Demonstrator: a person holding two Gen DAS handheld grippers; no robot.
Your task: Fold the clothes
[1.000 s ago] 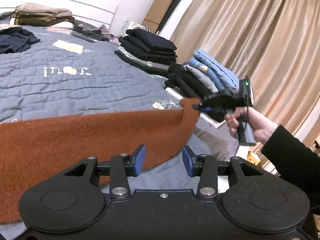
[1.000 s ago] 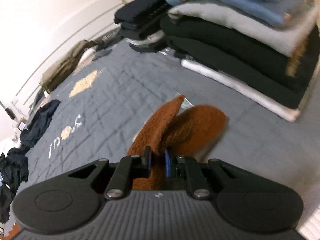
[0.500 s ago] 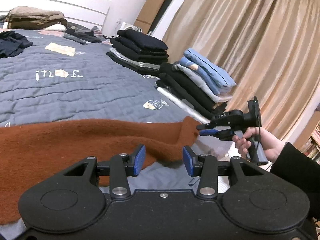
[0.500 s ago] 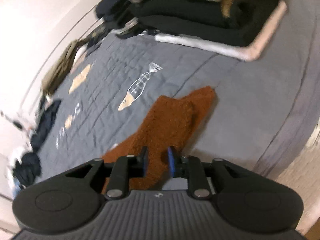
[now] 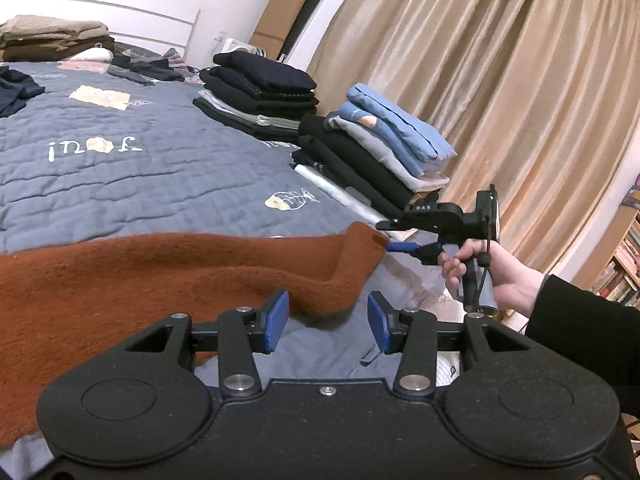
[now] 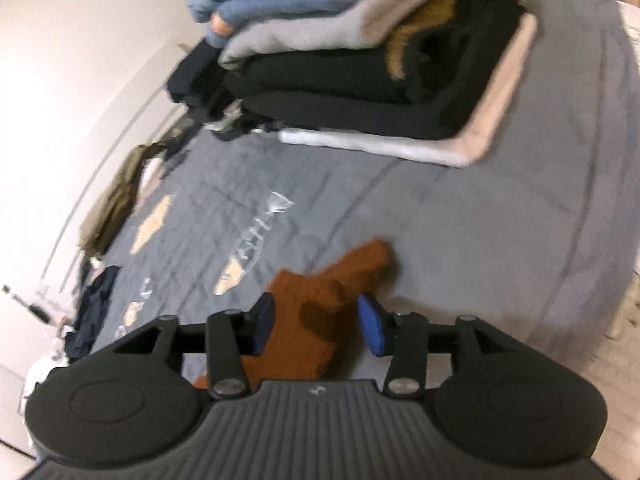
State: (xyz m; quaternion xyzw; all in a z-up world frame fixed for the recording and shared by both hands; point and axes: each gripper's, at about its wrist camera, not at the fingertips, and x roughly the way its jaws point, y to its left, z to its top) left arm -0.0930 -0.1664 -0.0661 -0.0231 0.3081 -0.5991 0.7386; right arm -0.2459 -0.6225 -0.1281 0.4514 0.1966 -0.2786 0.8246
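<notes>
Grey quilted bed [image 5: 120, 168] fills the room, with folded stacks [image 5: 380, 148] along its far edge by tan curtains [image 5: 500, 80]. Rust blanket [image 5: 140, 272] lies across the near edge. Left claw [image 5: 326, 318] hovers over it, pads apart. Right claw [image 6: 316, 324], pads apart, straddles the blanket's corner [image 6: 320, 304].

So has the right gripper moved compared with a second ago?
Yes. In the left wrist view the right gripper has dropped from beside the blue folded stack to below it, near the quilt, and has opened off the rust garment.
</notes>
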